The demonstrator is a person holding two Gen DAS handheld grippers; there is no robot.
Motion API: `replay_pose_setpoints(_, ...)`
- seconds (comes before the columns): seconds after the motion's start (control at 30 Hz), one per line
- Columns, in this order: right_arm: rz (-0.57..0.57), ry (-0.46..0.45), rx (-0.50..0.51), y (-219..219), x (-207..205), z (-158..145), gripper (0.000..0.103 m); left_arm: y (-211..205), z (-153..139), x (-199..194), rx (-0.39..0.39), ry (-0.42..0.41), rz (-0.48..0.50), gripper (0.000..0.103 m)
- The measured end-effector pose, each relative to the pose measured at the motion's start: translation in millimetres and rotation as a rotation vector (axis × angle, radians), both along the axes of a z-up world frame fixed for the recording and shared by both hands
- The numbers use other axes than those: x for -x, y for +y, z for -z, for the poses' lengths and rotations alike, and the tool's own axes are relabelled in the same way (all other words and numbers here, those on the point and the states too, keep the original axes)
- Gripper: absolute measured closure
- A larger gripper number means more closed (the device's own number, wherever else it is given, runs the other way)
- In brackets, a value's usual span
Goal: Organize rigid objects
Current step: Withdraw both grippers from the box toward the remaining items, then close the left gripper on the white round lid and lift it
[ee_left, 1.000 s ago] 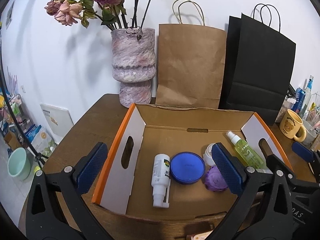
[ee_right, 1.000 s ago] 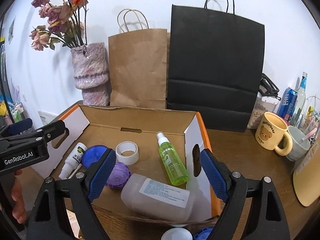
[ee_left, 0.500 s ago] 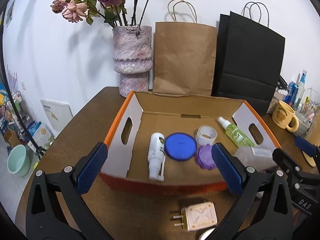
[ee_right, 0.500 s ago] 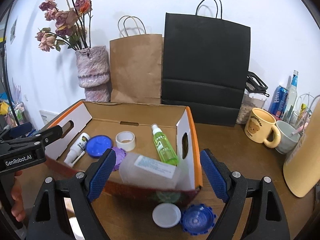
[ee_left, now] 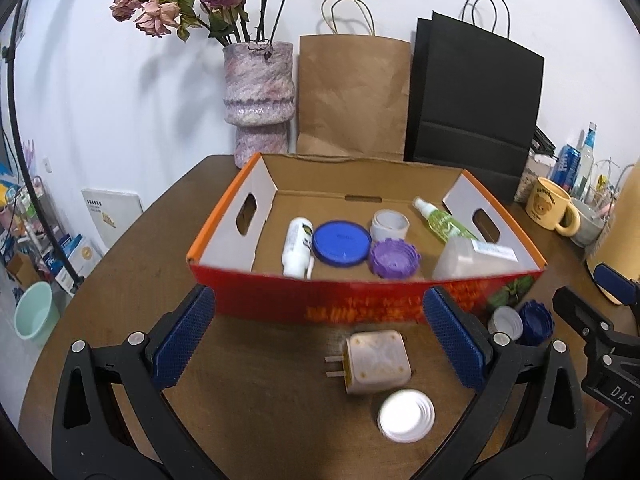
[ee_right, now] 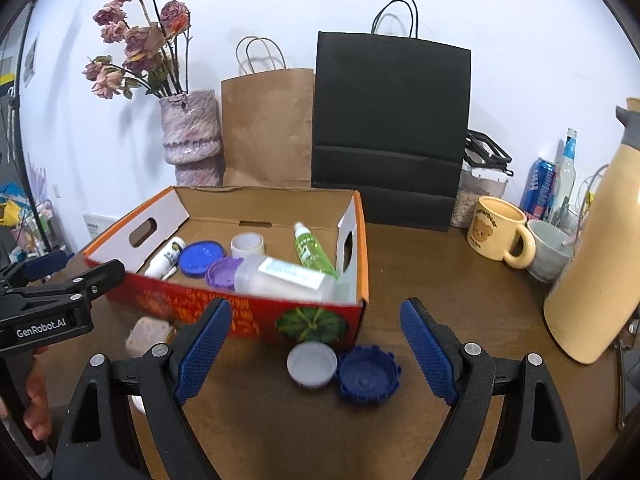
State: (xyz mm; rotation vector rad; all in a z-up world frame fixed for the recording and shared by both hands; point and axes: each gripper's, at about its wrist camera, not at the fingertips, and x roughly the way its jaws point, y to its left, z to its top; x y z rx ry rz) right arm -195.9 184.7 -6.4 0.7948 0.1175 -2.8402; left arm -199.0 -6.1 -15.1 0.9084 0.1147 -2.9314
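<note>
Materials: mostly cardboard, plastic, paper on a wood top.

Table point(ee_left: 248, 396): matt brown wood-look, slightly worn. Box point(ee_left: 360, 304): corrugated cardboard, raw brown inside, printed red outside. Caps point(ee_right: 312, 363) point(ee_right: 369, 374) and plug adapter point(ee_left: 378, 361): smooth plastic; dark blue cap ridged at the rim. Gripper pads point(ee_left: 184, 336): blue, textured, on matt black plastic frames. Bags point(ee_right: 390, 128): matt paper. Vase point(ee_left: 259, 92): rough, mottled. Mug point(ee_right: 498, 232): glossy ceramic.

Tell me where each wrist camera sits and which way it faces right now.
Left wrist: behind the open left gripper, angled down at a plug adapter and white cap.
Right wrist: behind the open right gripper, facing a white lid and blue cap; a hand shows.
Shared: the cardboard box.
</note>
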Motion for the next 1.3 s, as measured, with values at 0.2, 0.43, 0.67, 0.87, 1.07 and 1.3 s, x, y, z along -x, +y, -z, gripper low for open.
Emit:
replay_pose_setpoints(0.2, -0.019, -0.011, 0.005, 8, -18, 6, 0.013, 8, 9, -15, -0.007, -0.032, 0.013, 0.0)
replay_pose_setpoints(0.43, -0.025, -0.04, 0.021, 25, -32, 15, 0.013, 23, 23, -32, -0.004, -0.083, 0.043, 0.0)
replay_pose_setpoints(0.67, -0.018, -0.074, 0.007, 39, -42, 24, 0.013, 37, 40, -38, 0.011, -0.166, 0.06, 0.0)
replay_pose_setpoints(0.87, 0.005, -0.091, 0.011, 48, -43, 26, 0.013, 45, 54, -30, 0.04, -0.229, 0.029, 0.0)
replay_pose_setpoints(1.07, 0.012, -0.115, 0.01, 47, -40, 32, 0.013, 48, 61, -23, 0.012, -0.265, 0.002, 0.001)
replay_pose_setpoints(1.3, 0.019, -0.138, -0.001, 44, -36, 38, 0.013, 61, 66, -17, 0.008, -0.289, 0.032, 0.021)
